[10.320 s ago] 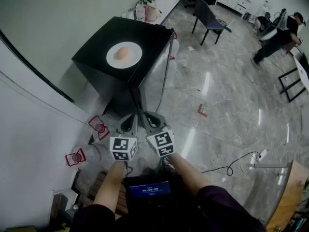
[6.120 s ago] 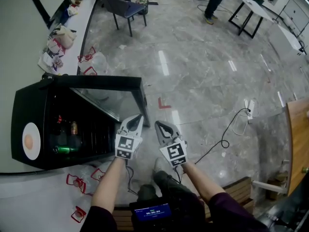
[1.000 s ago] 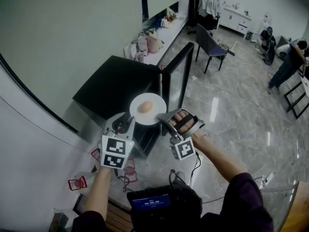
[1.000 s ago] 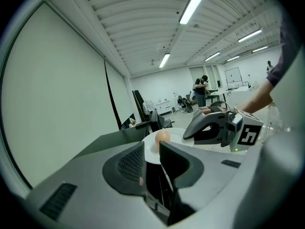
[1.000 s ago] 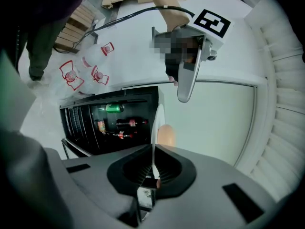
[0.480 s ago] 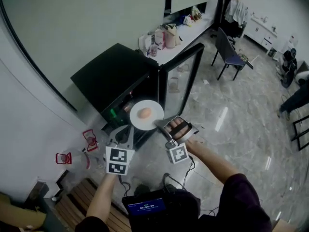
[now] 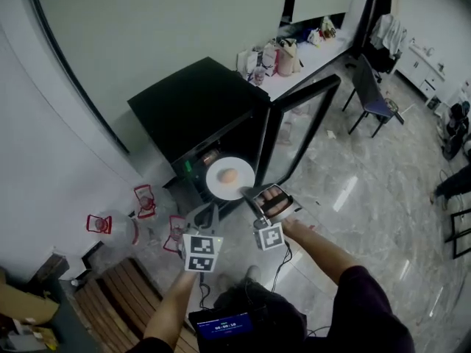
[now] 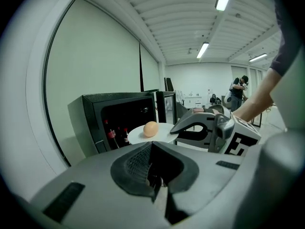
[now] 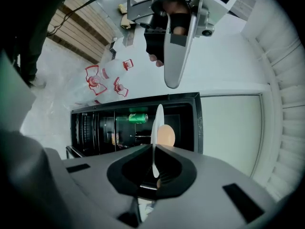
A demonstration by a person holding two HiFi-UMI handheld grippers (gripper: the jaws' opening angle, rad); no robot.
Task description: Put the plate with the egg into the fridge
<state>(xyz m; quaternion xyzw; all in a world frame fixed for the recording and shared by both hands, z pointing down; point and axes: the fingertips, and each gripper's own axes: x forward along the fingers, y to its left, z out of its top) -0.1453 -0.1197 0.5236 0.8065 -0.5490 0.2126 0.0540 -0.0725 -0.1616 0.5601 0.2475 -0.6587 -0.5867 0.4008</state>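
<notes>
A white plate [image 7: 229,176] with a brown egg [image 7: 229,176] on it hangs level in front of the open black fridge [image 7: 195,101]. My right gripper [image 7: 246,193] is shut on the plate's near rim. In the right gripper view the plate [image 9: 156,128] shows edge-on between the jaws of the right gripper [image 9: 153,171], with the egg [image 9: 166,135] beside it. My left gripper [image 7: 210,212] sits below and left of the plate, apart from it. In the left gripper view the jaws of the left gripper [image 8: 156,182] have come together with nothing between them.
The fridge door [image 7: 302,123] stands swung out to the right. Bottles and a green can [image 9: 138,118] lie on the shelves inside. Red-capped water jugs [image 7: 110,228] and a wooden pallet [image 7: 110,300] are on the floor at the left. A chair [image 7: 375,98] stands far right.
The left gripper has let go of the plate's left rim, shut, and dropped back below it. The right gripper alone now holds the plate, lower and facing the open fridge.
</notes>
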